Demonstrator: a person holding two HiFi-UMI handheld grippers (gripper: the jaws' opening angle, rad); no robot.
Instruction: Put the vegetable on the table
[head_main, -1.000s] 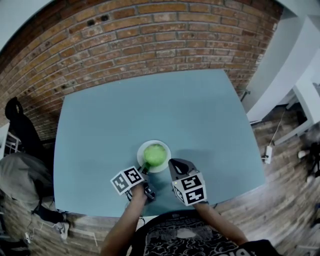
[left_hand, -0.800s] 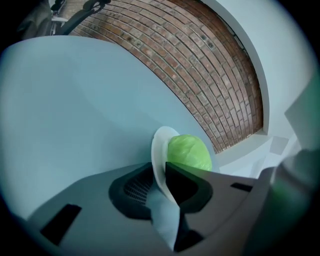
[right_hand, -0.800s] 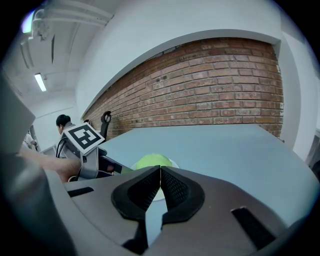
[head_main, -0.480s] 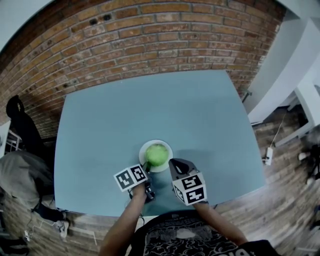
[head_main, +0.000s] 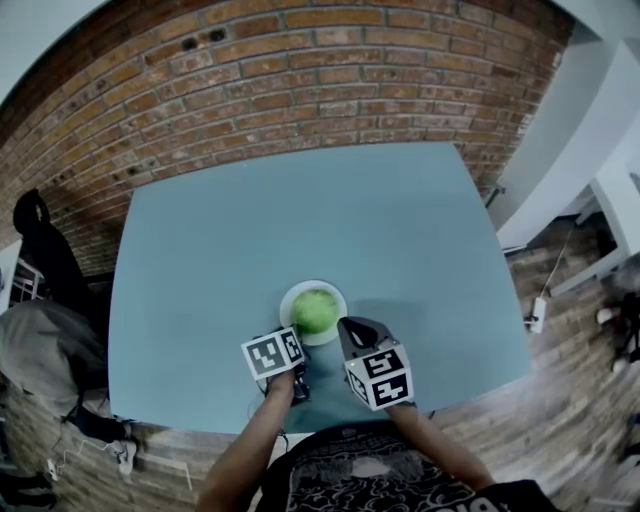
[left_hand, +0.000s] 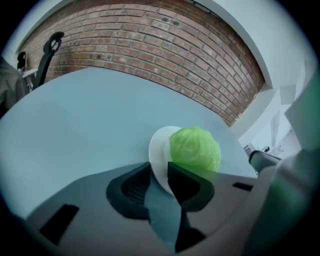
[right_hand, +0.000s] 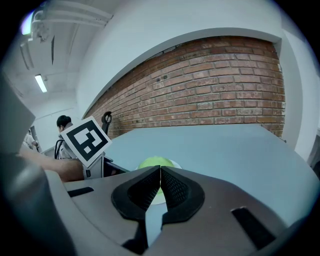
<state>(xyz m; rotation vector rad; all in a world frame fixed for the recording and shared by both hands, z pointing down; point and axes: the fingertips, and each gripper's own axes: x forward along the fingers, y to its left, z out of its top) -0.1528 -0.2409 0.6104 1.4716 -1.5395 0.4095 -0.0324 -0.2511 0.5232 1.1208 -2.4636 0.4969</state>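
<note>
A round green vegetable (head_main: 315, 310) (left_hand: 196, 148) lies on a small white plate (head_main: 334, 298) near the front of the blue table (head_main: 250, 230). My left gripper (head_main: 291, 336) (left_hand: 159, 170) is at the plate's near-left side. Its jaws stand close together, with the plate's rim (left_hand: 159, 150) caught between the pads. My right gripper (head_main: 348, 326) (right_hand: 160, 170) hovers just right of the plate and is shut on nothing. In the right gripper view the vegetable (right_hand: 152, 162) shows just past the jaw tips.
A brick wall (head_main: 300, 80) runs behind the table. A dark chair (head_main: 40, 260) stands at the left and a white wall with a cable (head_main: 540, 300) at the right. The table's front edge (head_main: 300, 425) is just behind both grippers.
My left gripper has moved right and forward until its jaws reach the plate's rim. The right gripper, plate and vegetable have stayed put.
</note>
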